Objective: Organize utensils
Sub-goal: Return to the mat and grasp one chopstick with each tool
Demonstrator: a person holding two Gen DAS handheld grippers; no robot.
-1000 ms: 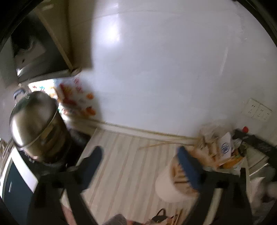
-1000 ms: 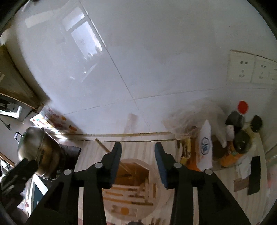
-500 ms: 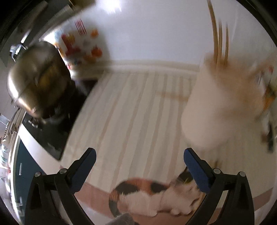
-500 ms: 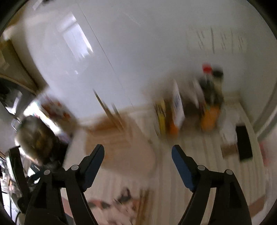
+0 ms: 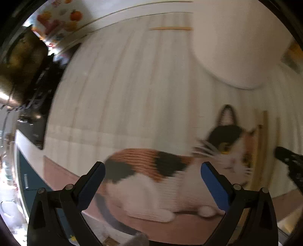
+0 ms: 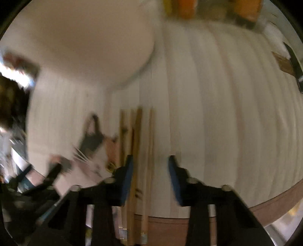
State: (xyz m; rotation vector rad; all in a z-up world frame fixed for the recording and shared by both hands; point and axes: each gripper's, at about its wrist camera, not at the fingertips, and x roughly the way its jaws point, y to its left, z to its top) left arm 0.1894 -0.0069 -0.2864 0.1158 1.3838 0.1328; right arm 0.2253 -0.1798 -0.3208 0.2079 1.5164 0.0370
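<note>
Several wooden chopsticks lie side by side on the striped counter, running towards me; they also show at the right of the left wrist view. My right gripper is open and hovers low over their near ends, one stick between its fingers. The white utensil holder stands behind them, blurred; it also shows in the left wrist view. One loose chopstick lies by the back wall. My left gripper is open and empty above a cat-print mat.
A steel pot sits on a black stove at the far left. Orange bottles and packets crowd the back of the counter. A dark flat object lies at the far right. The counter's front edge is close.
Both grippers have swung down from facing the wall to facing the counter. The right gripper has come down over the chopsticks and its jaws have narrowed. The left stays wide open.
</note>
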